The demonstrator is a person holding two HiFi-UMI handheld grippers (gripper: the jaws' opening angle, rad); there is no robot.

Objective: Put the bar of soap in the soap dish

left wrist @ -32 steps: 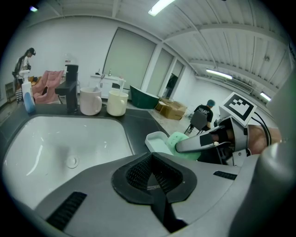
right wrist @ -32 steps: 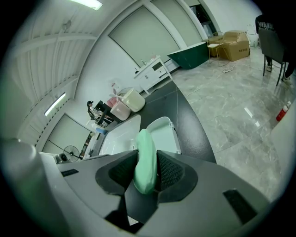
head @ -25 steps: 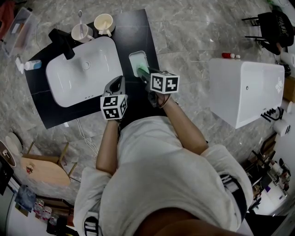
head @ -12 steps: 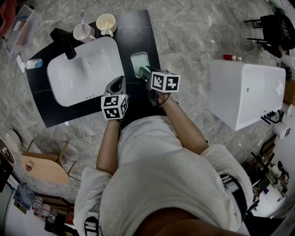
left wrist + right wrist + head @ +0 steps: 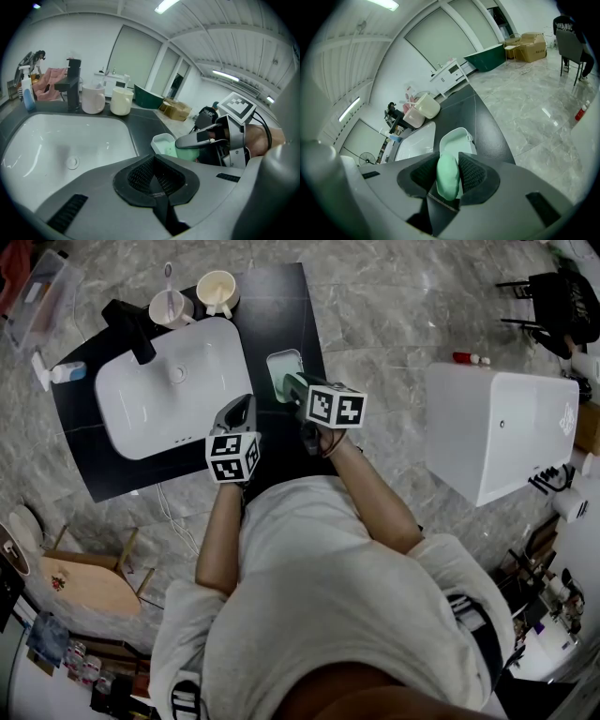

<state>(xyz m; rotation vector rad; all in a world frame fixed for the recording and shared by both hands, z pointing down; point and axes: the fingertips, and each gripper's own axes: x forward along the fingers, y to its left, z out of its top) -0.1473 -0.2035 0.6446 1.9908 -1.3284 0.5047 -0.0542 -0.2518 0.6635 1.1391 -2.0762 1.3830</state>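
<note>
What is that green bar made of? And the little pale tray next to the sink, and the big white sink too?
The green bar looks like soap: dull, smooth, with rounded edges and no shine. The tray is probably plastic: pale mint, with a thin moulded rim and a small tab. The sink is likely glazed ceramic, glossy white with light glinting off it, though the look alone cannot rule out another material.

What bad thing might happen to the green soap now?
The bar of soap stands on edge between the right tongs, whose jaws are closing on it. Soap is slippery, so a harder squeeze might shoot it out. It seems only over the near end of the soap dish, so let go now it may land on the black counter. The sink lies right beside the dish; a loose bar might slide in.
</note>
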